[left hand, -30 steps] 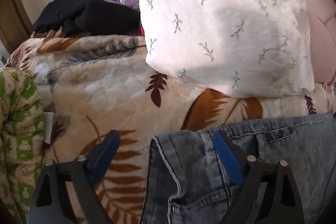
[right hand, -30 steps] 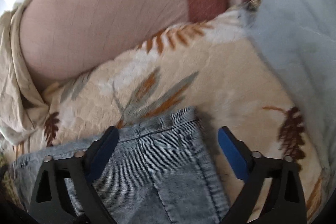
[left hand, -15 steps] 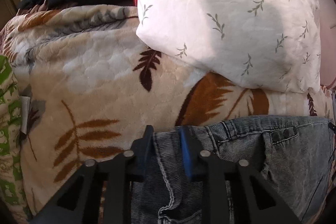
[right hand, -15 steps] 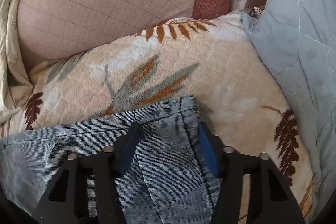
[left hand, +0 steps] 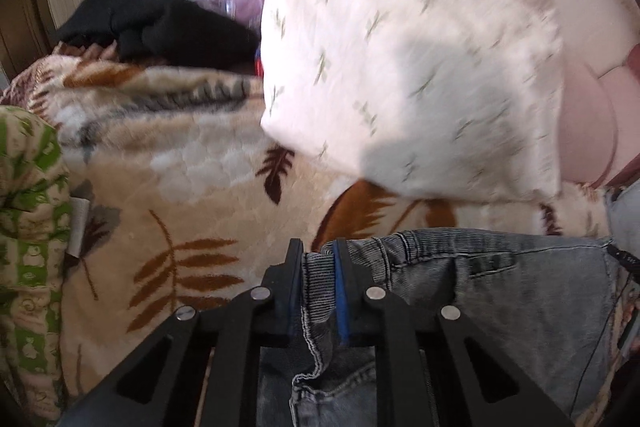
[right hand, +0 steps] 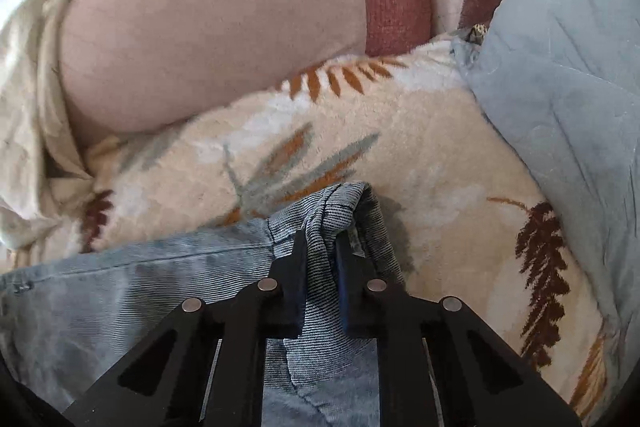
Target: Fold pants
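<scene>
**Both grippers pinch the jeans' waistband on the leaf blanket**

While the jeans lie spread on the leaf-print blanket, each end of their waistband is caught between black fingers. Nearest, the left gripper is clamped on a ribbed, stitched corner of washed grey-blue denim, beside a pocket seam. The right gripper is clamped on the opposite corner, where the fabric bunches into a raised fold above the blanket. Between the two the waistband runs flat, with faded streaks. Beyond the jeans, on the blanket, sits a white sprig-print pillow, blurred; a black garment lies farther back. A pale blue quilt borders the blanket's edge.
</scene>
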The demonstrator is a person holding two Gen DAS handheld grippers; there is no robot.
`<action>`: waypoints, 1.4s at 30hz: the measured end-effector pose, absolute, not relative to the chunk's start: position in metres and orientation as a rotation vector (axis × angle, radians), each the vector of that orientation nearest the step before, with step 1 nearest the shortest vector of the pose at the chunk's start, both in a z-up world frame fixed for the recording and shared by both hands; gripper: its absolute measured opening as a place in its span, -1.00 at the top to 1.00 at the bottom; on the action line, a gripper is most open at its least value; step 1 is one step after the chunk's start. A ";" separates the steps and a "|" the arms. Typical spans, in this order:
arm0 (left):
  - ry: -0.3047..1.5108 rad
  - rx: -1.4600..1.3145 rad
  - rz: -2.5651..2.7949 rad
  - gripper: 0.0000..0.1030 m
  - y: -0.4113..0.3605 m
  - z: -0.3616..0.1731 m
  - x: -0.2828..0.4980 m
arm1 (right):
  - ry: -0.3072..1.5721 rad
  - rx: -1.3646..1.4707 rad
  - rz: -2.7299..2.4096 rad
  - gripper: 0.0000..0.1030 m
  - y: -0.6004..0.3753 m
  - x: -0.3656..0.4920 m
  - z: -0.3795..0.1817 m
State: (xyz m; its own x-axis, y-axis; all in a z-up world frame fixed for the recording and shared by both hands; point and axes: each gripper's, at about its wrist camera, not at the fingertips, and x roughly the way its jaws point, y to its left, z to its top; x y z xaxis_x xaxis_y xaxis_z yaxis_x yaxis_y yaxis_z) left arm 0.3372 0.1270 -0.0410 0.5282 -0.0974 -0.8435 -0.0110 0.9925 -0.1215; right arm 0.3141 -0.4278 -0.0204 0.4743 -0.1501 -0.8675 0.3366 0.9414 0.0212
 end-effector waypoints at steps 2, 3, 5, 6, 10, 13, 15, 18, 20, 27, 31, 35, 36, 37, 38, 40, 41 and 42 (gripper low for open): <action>0.983 -0.136 -0.075 0.68 0.128 -0.022 0.324 | 1.012 0.212 -0.285 0.78 -0.428 0.315 -0.017; 0.971 -0.141 -0.085 0.68 0.126 -0.015 0.320 | 1.001 0.217 -0.281 0.78 -0.429 0.312 -0.011; 0.948 -0.152 -0.104 0.68 0.128 0.000 0.310 | 0.962 0.225 -0.273 0.78 -0.428 0.306 -0.001; 0.941 -0.156 -0.112 0.68 0.129 0.006 0.305 | 0.941 0.231 -0.270 0.78 -0.427 0.299 0.006; 0.909 -0.178 -0.141 0.68 0.134 0.022 0.277 | 0.861 0.271 -0.245 0.78 -0.425 0.261 0.031; 0.885 -0.206 -0.156 0.68 0.146 0.029 0.239 | 0.817 0.296 -0.225 0.78 -0.427 0.227 0.043; 0.876 -0.211 -0.159 0.68 0.155 0.026 0.213 | 0.803 0.318 -0.211 0.78 -0.428 0.195 0.049; 0.881 -0.217 -0.170 0.68 0.164 0.018 0.168 | 0.802 0.334 -0.206 0.78 -0.430 0.150 0.046; 0.891 -0.198 -0.165 0.68 0.168 0.004 0.138 | 0.807 0.345 -0.198 0.78 -0.433 0.124 0.043; 0.987 -0.187 -0.119 0.68 0.176 -0.063 0.077 | 0.966 0.428 -0.178 0.65 -0.441 0.062 -0.012; 0.957 -0.070 -0.079 0.68 0.166 -0.062 0.053 | 1.065 0.503 -0.184 0.42 -0.453 0.037 -0.034; 0.804 0.048 -0.009 0.68 0.152 -0.016 0.040 | 0.971 0.521 -0.170 0.29 -0.459 0.021 -0.009; 0.757 0.063 0.001 0.68 0.148 -0.004 0.039 | 0.926 0.541 -0.165 0.24 -0.460 0.019 0.002; 0.719 0.072 0.000 0.68 0.144 0.006 0.037 | 0.881 0.551 -0.164 0.09 -0.459 0.018 0.010; 0.692 0.082 -0.012 0.67 0.138 0.015 0.037 | 0.838 0.559 -0.162 -0.09 -0.457 0.018 0.019; 0.678 0.099 -0.036 0.67 0.126 0.022 0.040 | 0.780 0.569 -0.143 -0.17 -0.449 0.025 0.029; 0.686 0.099 -0.054 0.67 0.120 0.021 0.043 | 0.772 0.571 -0.132 -0.17 -0.443 0.031 0.030; 0.707 0.096 -0.082 0.67 0.114 0.016 0.047 | 0.777 0.566 -0.125 -0.17 -0.438 0.040 0.028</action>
